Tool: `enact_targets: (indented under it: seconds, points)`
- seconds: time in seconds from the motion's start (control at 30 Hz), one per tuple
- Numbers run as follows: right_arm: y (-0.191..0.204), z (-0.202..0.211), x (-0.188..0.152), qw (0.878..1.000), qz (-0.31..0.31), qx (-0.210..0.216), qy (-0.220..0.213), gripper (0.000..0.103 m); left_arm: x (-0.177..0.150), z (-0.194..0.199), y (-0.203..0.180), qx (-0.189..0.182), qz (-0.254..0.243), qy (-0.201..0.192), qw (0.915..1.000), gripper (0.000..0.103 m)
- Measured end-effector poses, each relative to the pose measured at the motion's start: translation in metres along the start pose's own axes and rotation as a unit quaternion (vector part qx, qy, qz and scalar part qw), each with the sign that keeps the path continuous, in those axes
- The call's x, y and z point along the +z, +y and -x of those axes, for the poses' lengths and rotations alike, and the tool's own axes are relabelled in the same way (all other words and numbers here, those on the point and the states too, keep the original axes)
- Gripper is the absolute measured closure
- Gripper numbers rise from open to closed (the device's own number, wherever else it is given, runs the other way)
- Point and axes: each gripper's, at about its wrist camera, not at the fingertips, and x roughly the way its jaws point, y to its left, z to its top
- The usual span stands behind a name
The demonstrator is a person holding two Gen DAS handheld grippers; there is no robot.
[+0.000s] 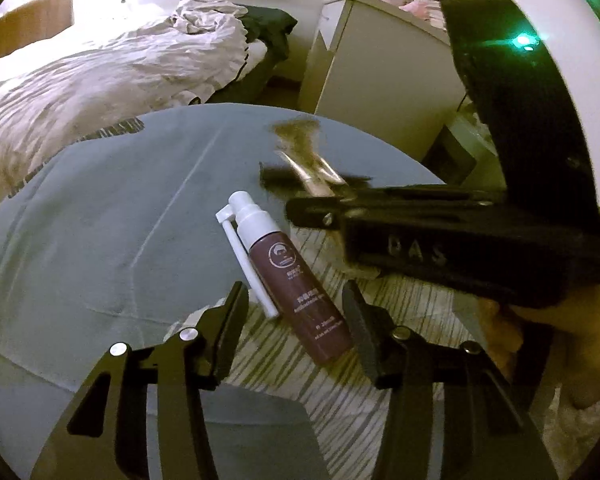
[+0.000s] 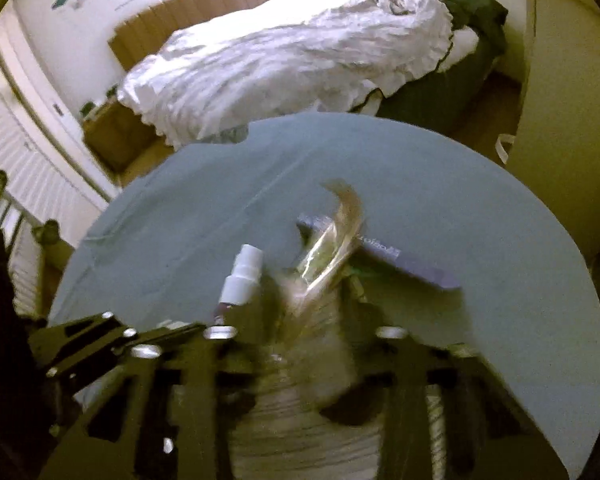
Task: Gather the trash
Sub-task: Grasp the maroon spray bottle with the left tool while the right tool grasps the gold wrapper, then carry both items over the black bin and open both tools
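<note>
A brown spray bottle [image 1: 296, 280] with a white nozzle lies on a striped cloth [image 1: 340, 360] on the blue-grey round table [image 1: 120, 220]. My left gripper [image 1: 296, 312] is open, its fingers on either side of the bottle's lower end. My right gripper [image 1: 296, 210] reaches in from the right and looks shut on a clear plastic wrapper [image 1: 308, 164], blurred by motion. In the right wrist view the wrapper [image 2: 332, 248] sits between my right gripper's fingers [image 2: 312, 292], above a dark purple box [image 2: 404, 260]. The bottle's white cap [image 2: 242, 274] is to its left.
An unmade bed with a white duvet [image 1: 100, 76] lies beyond the table. A white cabinet [image 1: 380, 80] with plush toys on top stands at the back right. A radiator [image 2: 16, 184] is at the left in the right wrist view.
</note>
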Motion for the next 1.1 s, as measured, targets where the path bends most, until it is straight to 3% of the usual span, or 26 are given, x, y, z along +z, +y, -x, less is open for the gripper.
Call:
enact_targets:
  seconds: [0.07, 0.3, 0.4, 0.67, 0.87, 1.1]
  points:
    - [-0.004, 0.003, -0.003, 1.000, 0.003, -0.003, -0.010, 0.097, 0.001, -0.001, 0.001, 0.005, 0.000, 0.000, 1.0000, 0.054]
    - [-0.029, 0.046, -0.015, 0.995, -0.032, 0.032, -0.084, 0.099, 0.014, -0.013, -0.006, 0.046, 0.012, -0.006, 0.9989, 0.054]
    - [-0.041, 0.073, -0.027, 0.992, -0.041, 0.044, -0.109, 0.099, 0.017, -0.015, -0.004, 0.058, 0.018, -0.014, 0.9980, 0.066]
    - [-0.100, 0.146, -0.083, 0.981, -0.068, 0.046, -0.173, 0.099, 0.007, 0.007, 0.003, 0.018, 0.061, -0.053, 0.9966, 0.071]
    - [-0.166, 0.193, -0.120, 0.969, -0.114, 0.001, -0.218, 0.099, 0.025, 0.028, -0.071, -0.047, 0.009, -0.098, 0.9940, 0.072]
    - [-0.251, 0.225, -0.167, 0.939, -0.211, -0.067, -0.263, 0.099, 0.054, -0.004, -0.197, -0.148, -0.068, -0.094, 0.9821, 0.072]
